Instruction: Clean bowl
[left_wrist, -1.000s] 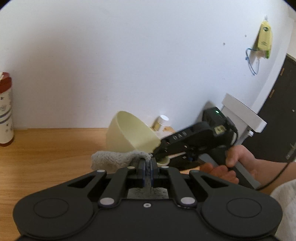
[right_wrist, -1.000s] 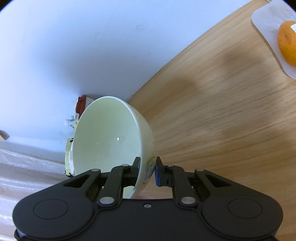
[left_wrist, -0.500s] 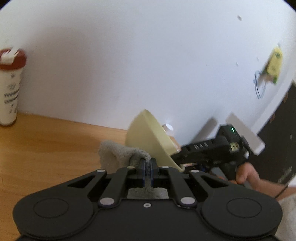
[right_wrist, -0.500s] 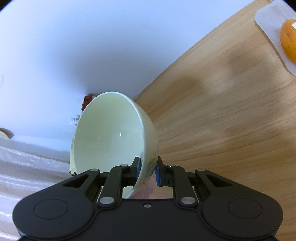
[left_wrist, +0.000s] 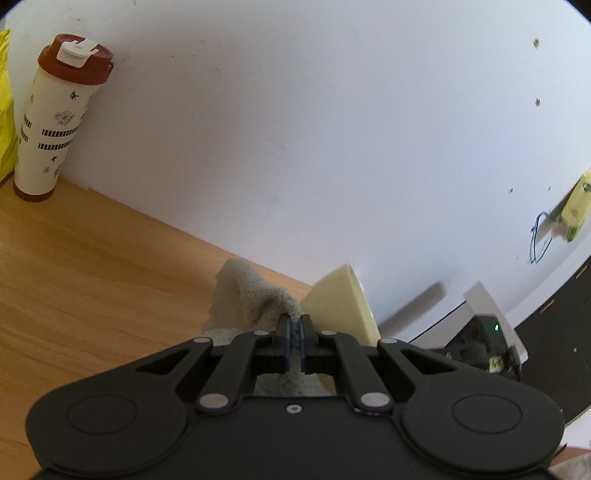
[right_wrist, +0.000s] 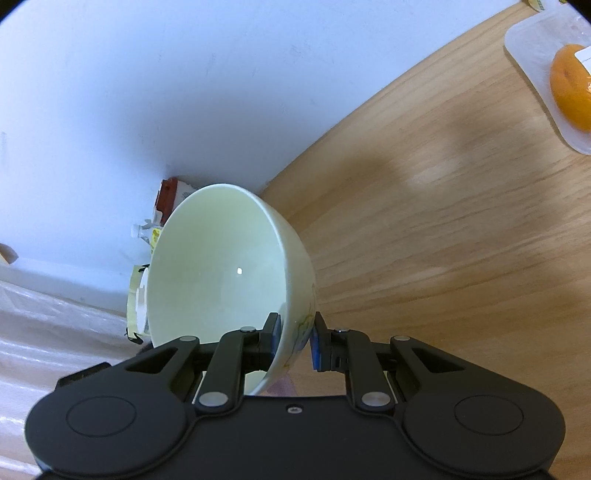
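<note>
Wall (left_wrist: 332, 129), white and bare, fills the far side of both views and meets the wooden tabletop (left_wrist: 74, 277) along a slanted back edge. Open wood across the left of the left wrist view and across the right of the right wrist view, plenty of free room there. Crumpled clear plastic sheet (right_wrist: 44, 332) covers the near left of the right wrist view. Dark door or panel (left_wrist: 561, 332) at the far right of the left wrist view, white ledge (left_wrist: 484, 299) in front of it.

Pale green bowl (right_wrist: 221, 273) held off the table, tipped on its side with the opening facing left and toward the camera, wall edge close behind it. Same bowl seen in the left wrist view as a pale wedge just right of the cloth. Tall tumbler (left_wrist: 55, 122) with a brown lid stands at the far left against the wall, well apart from the bowl. Clear tray (right_wrist: 532, 66) with an orange item (right_wrist: 570, 88) at the far right edge of the table. Beige cloth (left_wrist: 243, 295) bunched up ahead of the left gripper (left_wrist: 294, 328), touching or nearly touching the bowl's outside.

Right gripper (right_wrist: 295, 332) angled downward, fingers clamped on the bowl's rim, one inside and one outside. Left gripper angled downward, fingers pinched tight on a fold of the cloth.
</note>
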